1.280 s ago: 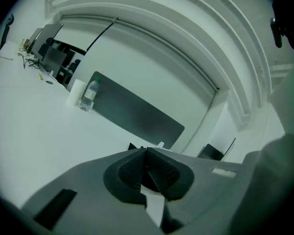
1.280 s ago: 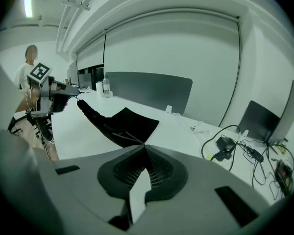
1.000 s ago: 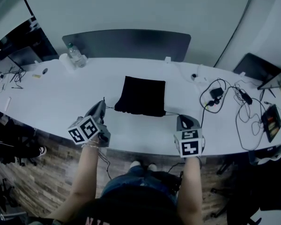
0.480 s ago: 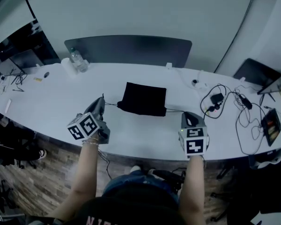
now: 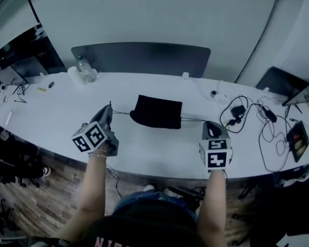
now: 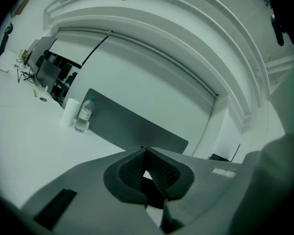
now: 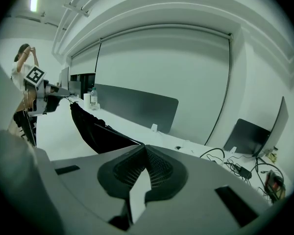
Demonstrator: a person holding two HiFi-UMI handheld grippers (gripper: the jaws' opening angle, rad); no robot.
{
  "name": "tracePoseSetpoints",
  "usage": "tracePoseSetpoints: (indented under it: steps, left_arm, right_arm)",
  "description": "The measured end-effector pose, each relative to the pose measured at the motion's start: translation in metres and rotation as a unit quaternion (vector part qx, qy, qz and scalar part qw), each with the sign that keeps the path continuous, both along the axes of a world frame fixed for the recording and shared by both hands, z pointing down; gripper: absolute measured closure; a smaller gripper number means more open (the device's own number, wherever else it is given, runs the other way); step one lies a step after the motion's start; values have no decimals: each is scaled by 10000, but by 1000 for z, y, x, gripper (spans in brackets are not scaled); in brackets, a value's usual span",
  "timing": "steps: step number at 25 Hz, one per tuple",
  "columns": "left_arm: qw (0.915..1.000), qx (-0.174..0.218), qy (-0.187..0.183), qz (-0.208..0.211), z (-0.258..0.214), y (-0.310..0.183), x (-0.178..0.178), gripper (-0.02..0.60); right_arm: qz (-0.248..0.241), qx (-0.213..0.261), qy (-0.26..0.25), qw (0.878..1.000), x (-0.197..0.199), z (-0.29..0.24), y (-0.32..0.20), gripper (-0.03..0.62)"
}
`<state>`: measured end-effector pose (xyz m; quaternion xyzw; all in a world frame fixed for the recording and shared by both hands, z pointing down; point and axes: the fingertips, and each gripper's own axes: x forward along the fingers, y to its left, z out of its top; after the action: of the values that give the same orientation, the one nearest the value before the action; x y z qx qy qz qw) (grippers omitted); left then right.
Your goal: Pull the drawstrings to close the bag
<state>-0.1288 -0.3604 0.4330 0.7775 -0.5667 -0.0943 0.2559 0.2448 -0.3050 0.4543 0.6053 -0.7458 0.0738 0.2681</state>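
A black drawstring bag (image 5: 157, 112) lies out over the middle of the white table (image 5: 51, 112), its near edge bunched together. A thin left drawstring (image 5: 121, 112) runs taut from that edge to my left gripper (image 5: 109, 109), which is shut on it. The right drawstring (image 5: 193, 120) stretches to my right gripper (image 5: 210, 123), also shut on the cord. In the right gripper view the bag (image 7: 95, 129) hangs stretched between the closed jaws of the right gripper (image 7: 144, 148) and the far left gripper (image 7: 63, 96). In the left gripper view the left gripper (image 6: 146, 152) has its pads pressed together, with only a dark patch of bag behind them.
A water bottle (image 5: 85, 67) and a white roll (image 5: 72, 72) stand at the table's back left. A grey divider panel (image 5: 141, 55) runs along the far edge. Tangled black cables and a charger (image 5: 247, 112) cover the right side, with a small screen device (image 5: 297, 135) beyond.
Both grippers have risen and drawn a little further apart. The strings have stayed taut and the bag's near edge has bunched tighter and shifted away from me.
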Motion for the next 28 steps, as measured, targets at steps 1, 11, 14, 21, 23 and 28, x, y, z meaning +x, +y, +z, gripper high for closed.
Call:
tracePoseSetpoints:
  steps: [1, 11, 14, 21, 23, 28]
  left_arm:
    - [10000, 6, 17, 8, -1, -1, 0, 580]
    - [9999, 104, 27, -91, -13, -12, -10, 580]
    - [9998, 126, -7, -142, -16, -14, -14, 580]
    - [9996, 115, -32, -250, -19, -18, -23, 580]
    - [9996, 120, -18, -255, -20, -19, -24, 580]
    - [9994, 133, -3, -317, -21, -21, -29, 580]
  right_arm:
    - [26, 18, 4, 10000, 1, -2, -1, 597]
    - [176, 126, 55, 9998, 11, -13, -8, 597]
    - [208, 156, 72, 9996, 13, -16, -9, 597]
    - [289, 210, 63, 9993, 21, -23, -13, 597]
    - [307, 217, 49, 9993, 22, -23, -14, 597]
    - [338, 238, 22, 9991, 25, -25, -15, 597]
